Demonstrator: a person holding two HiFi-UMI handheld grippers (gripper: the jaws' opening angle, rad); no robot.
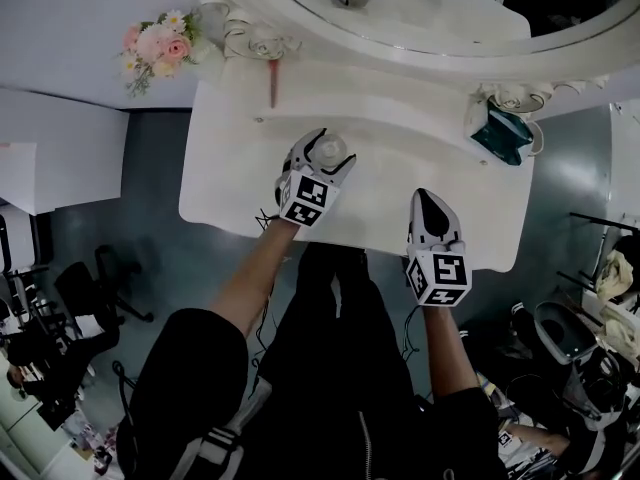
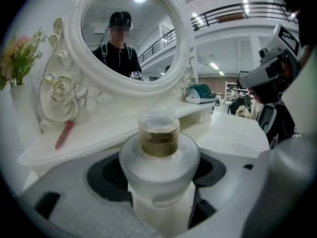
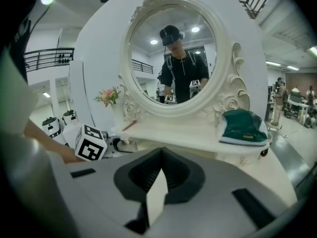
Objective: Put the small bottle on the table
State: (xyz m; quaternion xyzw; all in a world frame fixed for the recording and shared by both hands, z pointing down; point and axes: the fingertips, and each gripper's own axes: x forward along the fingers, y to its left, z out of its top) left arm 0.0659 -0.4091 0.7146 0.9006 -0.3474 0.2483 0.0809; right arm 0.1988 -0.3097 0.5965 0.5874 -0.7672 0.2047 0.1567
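The small bottle (image 2: pixel 159 157) is grasped by the left gripper (image 1: pixel 332 152): its frosted, rounded body is clamped between the two dark pads (image 2: pixel 105 175), one pressed against each side. Its clear cap and the amber liquid in the neck are seen standing upright above the jaws. No label can be made out on the glass.

The bottle is held over the white dressing table (image 1: pixel 400 118), left of the middle and between the front edge and the raised shelf at the back. Whether its base rests on the tabletop cannot be told.

The right gripper (image 1: pixel 430 208) is held over the front edge, toward the right corner. Its jaws are closed together with nothing between them, well apart from the bottle.

Square black-and-white markers are carried on the cube of each gripper. They are the only print that can be read.

On the shelf below the oval mirror (image 1: pixel 430 8), a reddish stick (image 1: pixel 272 83) lies near the left end and a dark green item (image 1: pixel 502 133) sits at the right end. A bunch of pink and white flowers (image 1: pixel 155 46) is set beyond the back left corner.
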